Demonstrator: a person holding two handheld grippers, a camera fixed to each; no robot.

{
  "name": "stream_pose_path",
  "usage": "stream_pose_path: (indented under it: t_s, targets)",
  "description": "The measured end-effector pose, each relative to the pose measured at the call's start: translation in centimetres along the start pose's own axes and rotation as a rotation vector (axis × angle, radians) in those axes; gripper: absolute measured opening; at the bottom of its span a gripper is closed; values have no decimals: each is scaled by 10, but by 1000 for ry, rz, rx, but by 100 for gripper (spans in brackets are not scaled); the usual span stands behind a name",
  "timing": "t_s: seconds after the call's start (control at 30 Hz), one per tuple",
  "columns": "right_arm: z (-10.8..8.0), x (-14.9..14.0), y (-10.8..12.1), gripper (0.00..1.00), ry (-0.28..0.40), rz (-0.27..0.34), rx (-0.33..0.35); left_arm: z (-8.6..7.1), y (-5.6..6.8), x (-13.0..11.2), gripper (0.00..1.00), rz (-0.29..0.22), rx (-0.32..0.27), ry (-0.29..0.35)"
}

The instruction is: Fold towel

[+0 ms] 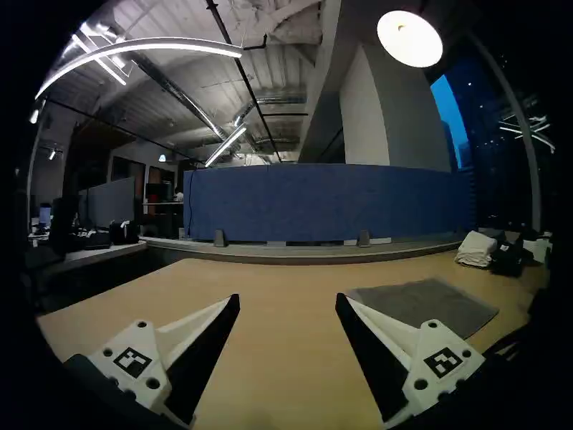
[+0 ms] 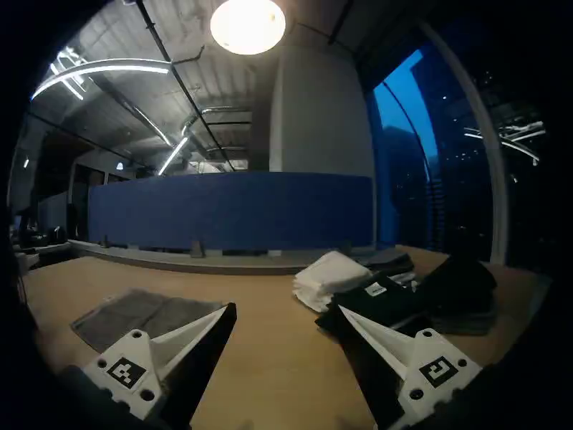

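A grey towel [image 1: 426,303] lies flat on the wooden table [image 1: 286,287], to the right of my left gripper [image 1: 286,309], which is open and holds nothing. The same grey towel [image 2: 143,312] appears in the right gripper view at the lower left, partly behind the left finger. My right gripper [image 2: 285,315] is open too, with bare table between its fingers. Neither gripper touches the towel.
A stack of folded white towels [image 2: 331,277] and dark folded cloths [image 2: 401,297] sits at the table's right side, also seen as a white pile [image 1: 476,249]. A blue divider panel [image 1: 322,201] runs along the table's far edge. Desks with equipment [image 1: 86,236] stand at the left.
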State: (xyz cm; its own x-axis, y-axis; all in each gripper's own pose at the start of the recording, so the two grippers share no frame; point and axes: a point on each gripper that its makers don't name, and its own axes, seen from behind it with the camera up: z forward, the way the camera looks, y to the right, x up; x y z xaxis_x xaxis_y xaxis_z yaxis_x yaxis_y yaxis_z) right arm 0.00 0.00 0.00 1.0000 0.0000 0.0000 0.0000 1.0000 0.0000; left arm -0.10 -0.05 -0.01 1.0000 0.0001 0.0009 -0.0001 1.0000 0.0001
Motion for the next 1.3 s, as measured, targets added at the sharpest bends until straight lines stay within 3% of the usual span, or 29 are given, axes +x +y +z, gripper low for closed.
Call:
stream_pose_path:
  t_s: [1.3]
  targets:
    - [1,2,0,100,0,0,0,0,0,-1,100,-1,0,1]
